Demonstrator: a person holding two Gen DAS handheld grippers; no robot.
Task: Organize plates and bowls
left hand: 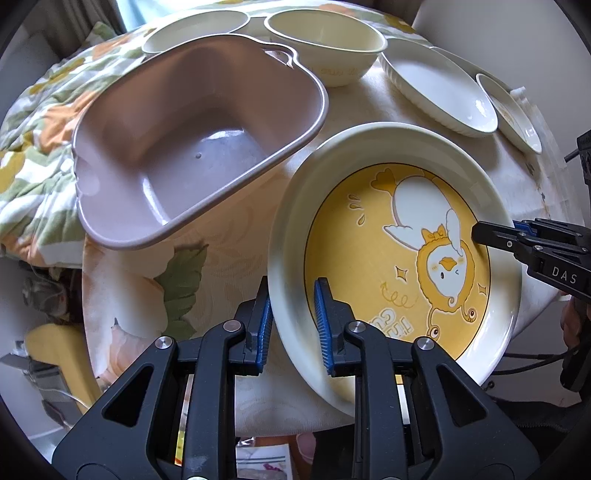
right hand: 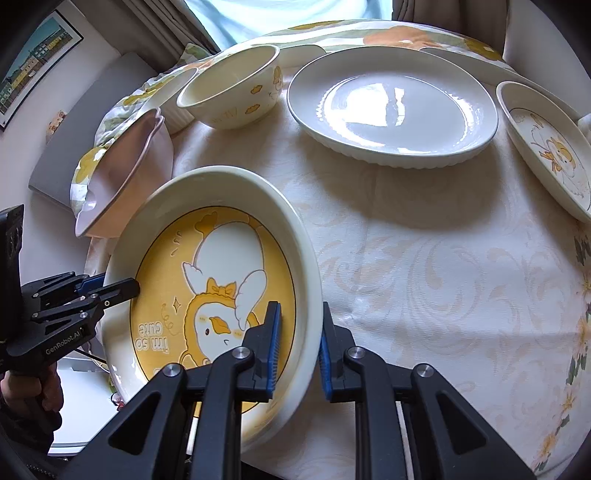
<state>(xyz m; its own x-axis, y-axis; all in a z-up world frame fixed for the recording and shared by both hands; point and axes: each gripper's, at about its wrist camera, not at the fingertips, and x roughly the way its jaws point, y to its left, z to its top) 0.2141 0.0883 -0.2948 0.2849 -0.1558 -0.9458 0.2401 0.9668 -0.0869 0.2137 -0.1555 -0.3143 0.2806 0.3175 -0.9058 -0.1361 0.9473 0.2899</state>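
Yellow duck plate (left hand: 391,236) sits at the near edge of the worktop (right hand: 424,258), on a cream damask cloth (right hand: 443,302), held from two sides. Left tongs (left hand: 291,325) straddle its near-left rim, one blue pad outside the wall, one inside; the gap is narrow, and whether both pads press the rim cannot be told from the left wrist view. Right tongs (right hand: 299,343) are clamped narrow on the opposite rim — inner pad over the yellow face, outer pad against the white wall. Each wrist view shows the other tool reaching over the plate's far edge. The plate looks slightly tilted; whether it is clear of the cloth I cannot tell. Just beside it on the left, a mauve tub (left hand: 192,147) with scalloped handles, empty, tipped toward the plate and resting partly on a floral quilt (left hand: 33,122). Beyond, a cream bowl (right hand: 236,88) with yellow cloud prints stands upright; a second pale ribbed dish (left hand: 195,29) lies behind the tub. Right of the bowl, a wide white fluted plate (right hand: 391,107), empty. Farther right, a small duck dish (right hand: 546,147), partly cut off by the edge of the view. A hand (right hand: 26,387) grips the left tool's handle — low left in the right wrist view.
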